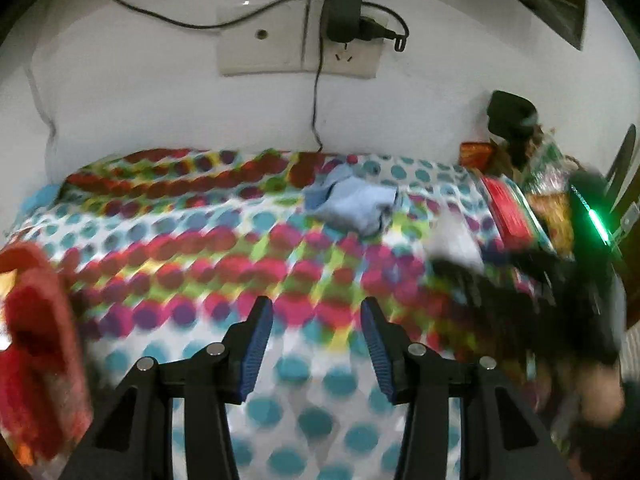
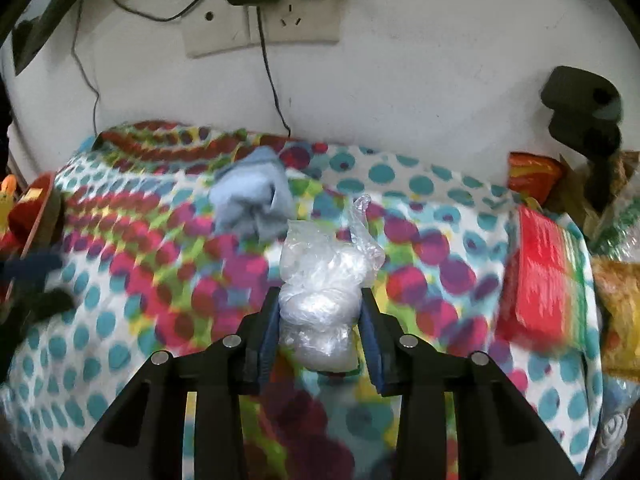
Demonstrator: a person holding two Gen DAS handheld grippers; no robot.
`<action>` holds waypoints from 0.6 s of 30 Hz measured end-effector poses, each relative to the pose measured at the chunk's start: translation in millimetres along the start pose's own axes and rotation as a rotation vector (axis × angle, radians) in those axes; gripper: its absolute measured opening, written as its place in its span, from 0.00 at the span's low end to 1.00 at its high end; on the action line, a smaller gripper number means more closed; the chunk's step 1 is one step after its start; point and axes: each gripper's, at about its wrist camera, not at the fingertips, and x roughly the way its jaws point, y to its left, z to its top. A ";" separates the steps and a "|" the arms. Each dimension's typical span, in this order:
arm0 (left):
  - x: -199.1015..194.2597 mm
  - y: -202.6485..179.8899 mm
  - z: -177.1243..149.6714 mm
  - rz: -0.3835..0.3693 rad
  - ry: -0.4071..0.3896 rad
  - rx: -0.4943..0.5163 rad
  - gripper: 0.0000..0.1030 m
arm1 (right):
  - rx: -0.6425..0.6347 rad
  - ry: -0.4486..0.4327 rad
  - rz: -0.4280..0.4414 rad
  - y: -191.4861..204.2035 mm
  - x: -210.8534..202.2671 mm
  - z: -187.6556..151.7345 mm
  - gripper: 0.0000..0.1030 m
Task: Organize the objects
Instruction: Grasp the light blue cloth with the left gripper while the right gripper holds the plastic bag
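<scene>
In the left wrist view, the left gripper [image 1: 317, 316] hangs over the bright spotted cloth [image 1: 200, 248] with its jaws apart and nothing in them. A crumpled light blue rag [image 1: 352, 204] lies farther back on the cloth, near the white wall [image 1: 160, 100]. A fuzzy red thing [image 1: 36, 340] sits at the left edge.

In the right wrist view, the right gripper [image 2: 320, 312] squeezes a crinkly clear plastic bag [image 2: 324, 280] between its blue pads. The blue rag lies just behind the bag. A red flat packet [image 2: 540, 272] lies on the right.

Home setting, likely a bedroom: polka-dot bedspread [image 2: 460, 216] against a white wall [image 2: 400, 92], wall sockets [image 1: 298, 50] with charger [image 1: 344, 4] plugged in, crumpled blue cloth [image 2: 250, 202].
</scene>
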 end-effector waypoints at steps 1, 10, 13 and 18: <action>9.3 -2.3 7.7 -0.002 0.003 -0.018 0.45 | -0.003 -0.001 -0.002 0.5 -3.0 -4.7 0.34; 70.2 -28.8 63.6 0.024 0.036 -0.072 0.45 | 0.013 -0.007 0.009 -15.4 -16.0 -24.5 0.34; 89.4 -26.7 66.1 0.021 0.079 -0.135 0.46 | 0.035 0.009 0.035 -21.5 -14.2 -26.0 0.34; 112.8 -27.5 60.0 0.028 0.102 -0.183 0.65 | 0.048 0.011 0.055 -22.7 -13.9 -26.7 0.35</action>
